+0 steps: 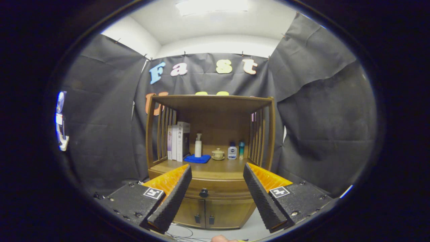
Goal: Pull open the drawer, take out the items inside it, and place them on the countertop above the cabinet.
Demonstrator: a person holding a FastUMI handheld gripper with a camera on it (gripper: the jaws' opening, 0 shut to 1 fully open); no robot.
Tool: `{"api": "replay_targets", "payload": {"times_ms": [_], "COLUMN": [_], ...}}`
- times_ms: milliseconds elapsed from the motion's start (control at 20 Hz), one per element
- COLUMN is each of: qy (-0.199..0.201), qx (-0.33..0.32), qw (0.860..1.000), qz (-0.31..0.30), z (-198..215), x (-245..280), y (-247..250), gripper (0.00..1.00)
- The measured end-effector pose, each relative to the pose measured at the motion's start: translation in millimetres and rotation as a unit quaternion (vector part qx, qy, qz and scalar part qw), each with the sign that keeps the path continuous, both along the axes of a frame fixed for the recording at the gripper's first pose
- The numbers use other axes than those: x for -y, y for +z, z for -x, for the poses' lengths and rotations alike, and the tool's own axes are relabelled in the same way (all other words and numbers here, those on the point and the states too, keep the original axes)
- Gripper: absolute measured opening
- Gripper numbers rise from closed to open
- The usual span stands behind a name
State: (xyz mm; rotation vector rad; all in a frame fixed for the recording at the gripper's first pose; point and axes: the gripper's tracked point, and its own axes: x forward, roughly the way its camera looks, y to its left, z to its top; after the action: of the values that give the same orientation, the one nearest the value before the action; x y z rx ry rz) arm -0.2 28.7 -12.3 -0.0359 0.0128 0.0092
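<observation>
gripper (217,174): I see it spread wide, holding nothing, short of the cabinet (210,161)
drawer (215,192): closed, knob (203,193) between fingers

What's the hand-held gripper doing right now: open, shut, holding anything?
Hand-held gripper: open, fingers spread wide, holding nothing; the closed wooden drawer's dark round knob sits beyond them, untouched.

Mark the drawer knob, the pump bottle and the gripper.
drawer knob (203,193): gripper view, knob's front face.
pump bottle (198,148): gripper view, bottle's body.
gripper (217,174): gripper view, open, midway between fingertips.
</observation>
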Motion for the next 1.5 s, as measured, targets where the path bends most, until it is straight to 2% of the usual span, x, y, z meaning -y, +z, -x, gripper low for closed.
{"api": "replay_targets", "payload": {"times_ms": [350,1050,1500], "qy": [0.006,0.007,0.004], "qx": [0.005,-0.003,-0.016], "qw": [1.0,1.0,1.0], "qz": [0.002,0.0,-0.003], "z": [-11.2,-36.1,-77.8], "x": [-16.5,-14.7,-12.1], "y": [-0.6,-14.3,-37.8], "gripper": [1.0,1.0,1.0]}}
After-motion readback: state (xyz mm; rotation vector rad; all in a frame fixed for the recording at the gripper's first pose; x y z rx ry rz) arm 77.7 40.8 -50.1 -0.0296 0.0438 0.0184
